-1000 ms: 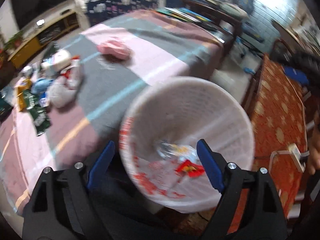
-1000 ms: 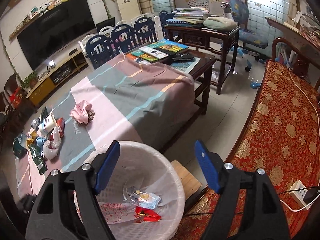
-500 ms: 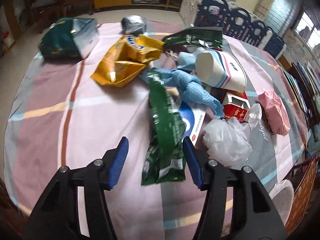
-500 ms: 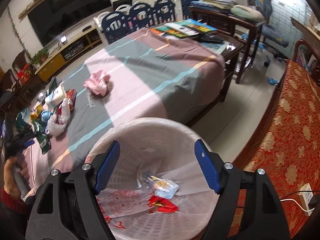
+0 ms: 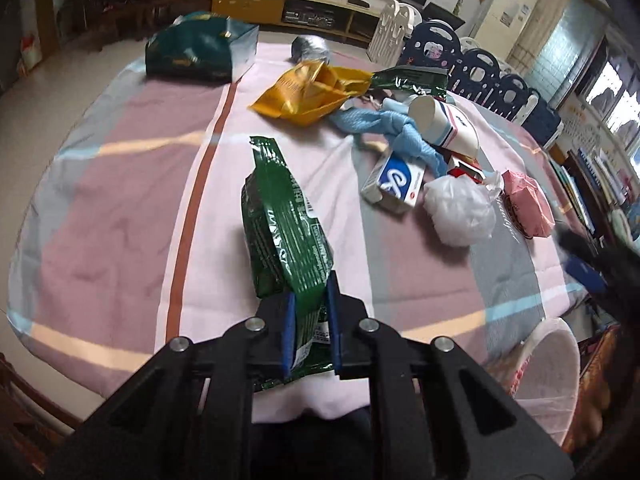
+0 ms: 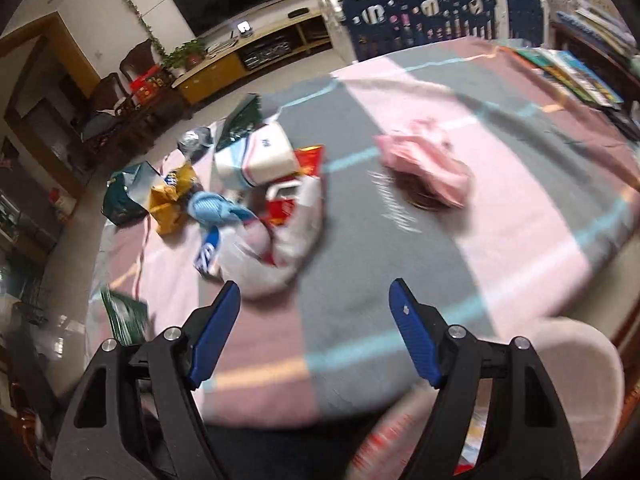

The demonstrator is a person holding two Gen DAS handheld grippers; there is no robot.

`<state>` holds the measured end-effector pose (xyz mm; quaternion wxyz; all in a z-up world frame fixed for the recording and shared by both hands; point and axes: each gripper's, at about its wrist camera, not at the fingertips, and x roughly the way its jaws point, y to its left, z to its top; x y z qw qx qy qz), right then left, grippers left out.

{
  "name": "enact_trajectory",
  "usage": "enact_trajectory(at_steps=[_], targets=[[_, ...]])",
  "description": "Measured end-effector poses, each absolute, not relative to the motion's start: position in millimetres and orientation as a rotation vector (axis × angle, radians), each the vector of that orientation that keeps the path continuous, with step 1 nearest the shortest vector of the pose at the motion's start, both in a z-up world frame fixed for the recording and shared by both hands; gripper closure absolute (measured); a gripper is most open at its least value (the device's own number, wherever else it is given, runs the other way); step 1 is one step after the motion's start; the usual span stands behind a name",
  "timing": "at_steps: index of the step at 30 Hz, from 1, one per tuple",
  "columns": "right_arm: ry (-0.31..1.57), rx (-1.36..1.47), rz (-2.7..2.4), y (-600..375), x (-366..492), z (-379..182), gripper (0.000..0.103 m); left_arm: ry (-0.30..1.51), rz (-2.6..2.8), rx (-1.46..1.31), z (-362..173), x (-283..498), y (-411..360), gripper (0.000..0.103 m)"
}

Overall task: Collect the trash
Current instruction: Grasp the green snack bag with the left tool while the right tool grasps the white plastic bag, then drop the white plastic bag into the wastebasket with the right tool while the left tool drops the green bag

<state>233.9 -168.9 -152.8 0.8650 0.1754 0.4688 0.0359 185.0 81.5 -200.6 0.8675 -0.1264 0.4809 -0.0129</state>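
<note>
Left gripper clamped on near end of green wrapper, lying on striped tablecloth. Right gripper spread wide, empty, above cloth near white bag. Pickup step; next, probably lift and carry to white bin at table edge.

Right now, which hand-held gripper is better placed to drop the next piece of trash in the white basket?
Left. The left hand-held gripper is shut on the green wrapper; the right hand-held gripper is open and empty.
</note>
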Motion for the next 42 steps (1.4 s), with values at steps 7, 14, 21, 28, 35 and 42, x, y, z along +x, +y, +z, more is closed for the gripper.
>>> enact_trajectory(at_steps=[7, 14, 21, 28, 35, 42], targets=[[1.129, 0.567, 0.090, -147.5, 306.3, -213.1, 0.028, 0.905, -0.077, -0.155, -190.6, 176.1, 61.7, 0.088], [1.132, 0.372, 0.159, -97.9, 287.3, -214.5, 0.030, 0.900, -0.087, -0.204, -192.0, 175.8, 70.5, 0.088], [1.125, 0.226, 0.274, -76.3, 256.3, -208.3, 0.071, 0.956, -0.047, -0.307, -202.5, 183.5, 90.9, 0.088], [1.014, 0.277, 0.228, -108.8, 204.5, -159.6, 0.072, 0.935, -0.032, -0.260, -194.5, 178.8, 85.5, 0.088], [0.891, 0.282, 0.128, -150.8, 152.1, -101.5, 0.072, 0.867, -0.009, -0.180, -129.7, 145.2, 69.3, 0.089], [0.814, 0.262, 0.071, -189.2, 90.9, -64.4, 0.072, 0.730, -0.030, -0.040, -63.4, 103.0, 27.8, 0.088]])
